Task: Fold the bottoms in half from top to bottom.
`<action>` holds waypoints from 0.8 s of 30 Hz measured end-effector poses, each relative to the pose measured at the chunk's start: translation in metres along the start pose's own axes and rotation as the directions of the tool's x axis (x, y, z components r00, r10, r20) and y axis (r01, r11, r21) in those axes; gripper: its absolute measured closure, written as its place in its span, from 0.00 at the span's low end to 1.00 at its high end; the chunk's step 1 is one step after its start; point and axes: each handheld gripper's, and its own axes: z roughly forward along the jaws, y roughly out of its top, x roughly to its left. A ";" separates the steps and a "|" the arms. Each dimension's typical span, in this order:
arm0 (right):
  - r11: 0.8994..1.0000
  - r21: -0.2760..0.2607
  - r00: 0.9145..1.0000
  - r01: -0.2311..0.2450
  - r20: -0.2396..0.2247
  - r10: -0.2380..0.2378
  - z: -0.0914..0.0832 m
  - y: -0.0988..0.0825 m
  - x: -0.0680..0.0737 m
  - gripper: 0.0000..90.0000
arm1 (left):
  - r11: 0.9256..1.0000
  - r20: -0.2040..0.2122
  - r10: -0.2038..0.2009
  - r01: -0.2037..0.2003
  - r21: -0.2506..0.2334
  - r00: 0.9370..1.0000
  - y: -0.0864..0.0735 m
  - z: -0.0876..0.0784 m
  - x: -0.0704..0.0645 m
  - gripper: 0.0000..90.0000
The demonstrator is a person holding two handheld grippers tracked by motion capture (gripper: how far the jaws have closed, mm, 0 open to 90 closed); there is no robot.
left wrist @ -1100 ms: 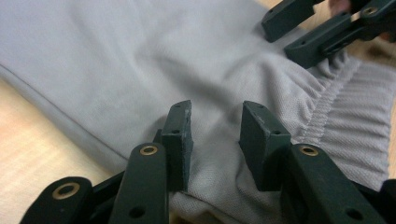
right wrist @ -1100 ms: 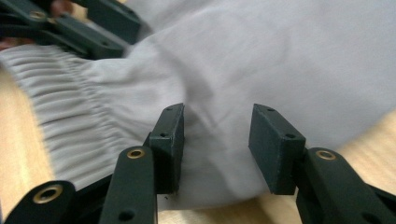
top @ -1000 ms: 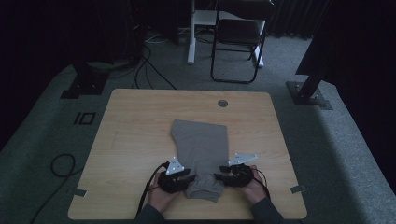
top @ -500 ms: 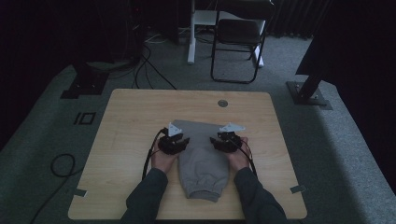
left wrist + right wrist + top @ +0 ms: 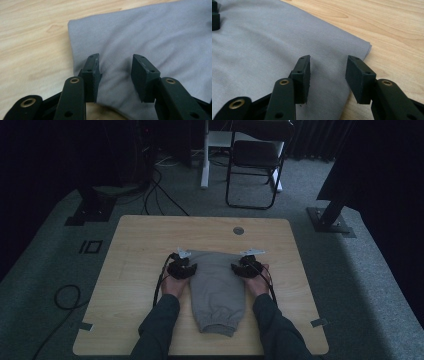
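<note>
Grey garment [image 5: 219, 290], folded, lies mid-table [image 5: 130, 245], unmoved since half a second ago. Left gripper [image 5: 115, 72], jaws now parted and empty, stands over its far-left corner; right gripper [image 5: 327, 75], likewise released, over its far-right corner.

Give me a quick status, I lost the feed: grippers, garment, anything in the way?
Left gripper and right gripper open, fingers empty, over the far corners. Grey garment folded flat on the table, cuffed end toward the person. Nothing in the way.

Left gripper [image 5: 115, 75], right gripper [image 5: 328, 75]: black jaws, flat rectangular pads, brass-ringed pivot holes. Black cables trail. Dark long sleeves [image 5: 159, 322].
</note>
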 end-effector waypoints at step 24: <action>0.997 -0.006 0.997 -0.079 -0.022 0.079 0.005 0.013 -0.019 0.61 | 0.990 -0.031 -0.138 0.137 -0.034 0.990 0.005 -0.007 0.035 0.64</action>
